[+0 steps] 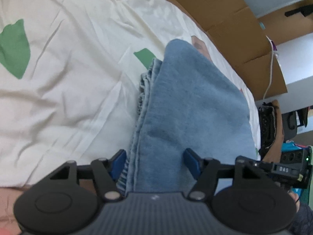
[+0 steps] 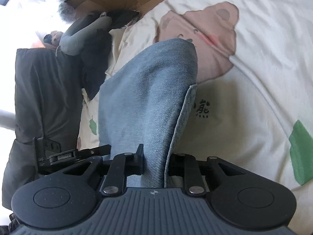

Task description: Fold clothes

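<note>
Blue jeans (image 1: 187, 101), folded, on a cream printed bedsheet (image 1: 68, 98), running forward between the wide-standing blue pads of the left hand-held gripper (image 1: 154, 162); right hand-held gripper (image 2: 154, 160) clamped narrowly on a raised fold of them.

My left gripper (image 1: 155, 161): matte black linkage arms, silver pivot screws, blue finger pads (image 1: 190, 161), ribbed grey housing, round black discs at both sides. My right gripper (image 2: 154, 156): same black arms, silver screws, ribbed grey housing with small white emblem; visible finger (image 2: 139, 157) black.
</note>
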Demonstrator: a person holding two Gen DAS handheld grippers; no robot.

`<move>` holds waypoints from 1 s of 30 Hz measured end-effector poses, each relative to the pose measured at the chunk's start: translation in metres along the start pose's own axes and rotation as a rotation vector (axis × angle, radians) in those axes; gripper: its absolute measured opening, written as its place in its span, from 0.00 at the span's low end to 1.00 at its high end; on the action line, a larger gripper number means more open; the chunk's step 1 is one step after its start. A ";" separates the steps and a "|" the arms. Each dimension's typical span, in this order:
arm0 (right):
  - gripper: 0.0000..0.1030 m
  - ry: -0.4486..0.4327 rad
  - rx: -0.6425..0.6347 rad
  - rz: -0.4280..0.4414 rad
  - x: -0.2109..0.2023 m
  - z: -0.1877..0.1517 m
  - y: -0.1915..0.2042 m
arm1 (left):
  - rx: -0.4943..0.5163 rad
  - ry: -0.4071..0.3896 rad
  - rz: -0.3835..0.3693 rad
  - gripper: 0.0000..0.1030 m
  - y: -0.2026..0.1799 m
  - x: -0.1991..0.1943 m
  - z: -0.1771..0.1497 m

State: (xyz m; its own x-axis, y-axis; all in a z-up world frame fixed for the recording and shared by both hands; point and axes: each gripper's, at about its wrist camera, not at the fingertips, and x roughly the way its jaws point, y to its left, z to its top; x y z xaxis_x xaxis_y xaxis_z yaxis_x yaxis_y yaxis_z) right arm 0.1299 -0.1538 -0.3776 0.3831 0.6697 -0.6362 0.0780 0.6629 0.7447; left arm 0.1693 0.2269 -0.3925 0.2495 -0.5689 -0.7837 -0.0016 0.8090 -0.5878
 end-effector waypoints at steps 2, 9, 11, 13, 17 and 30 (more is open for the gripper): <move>0.20 0.004 -0.003 -0.003 -0.005 0.002 0.002 | 0.001 0.002 0.000 0.66 -0.001 0.002 -0.001; 0.20 0.009 0.029 -0.020 -0.016 0.000 -0.013 | 0.007 0.006 -0.002 0.70 -0.012 0.014 -0.003; 0.21 0.010 0.028 -0.024 -0.020 0.000 -0.017 | 0.015 0.009 0.001 0.71 -0.016 0.018 -0.004; 0.21 0.007 0.031 -0.029 -0.024 -0.001 -0.021 | 0.021 0.014 0.003 0.72 -0.019 0.021 -0.005; 0.22 -0.018 0.036 -0.034 -0.033 -0.003 -0.028 | 0.027 0.025 0.005 0.72 -0.025 0.025 -0.004; 0.18 -0.084 0.015 -0.044 -0.069 0.001 -0.036 | 0.079 0.044 0.002 0.71 -0.059 0.038 -0.011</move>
State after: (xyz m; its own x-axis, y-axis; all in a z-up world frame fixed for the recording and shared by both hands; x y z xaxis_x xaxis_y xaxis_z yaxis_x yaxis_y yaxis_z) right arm 0.1015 -0.2243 -0.3600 0.4551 0.6091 -0.6495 0.1100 0.6854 0.7198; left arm 0.1679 0.1559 -0.3904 0.2064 -0.5719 -0.7939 0.0749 0.8183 -0.5699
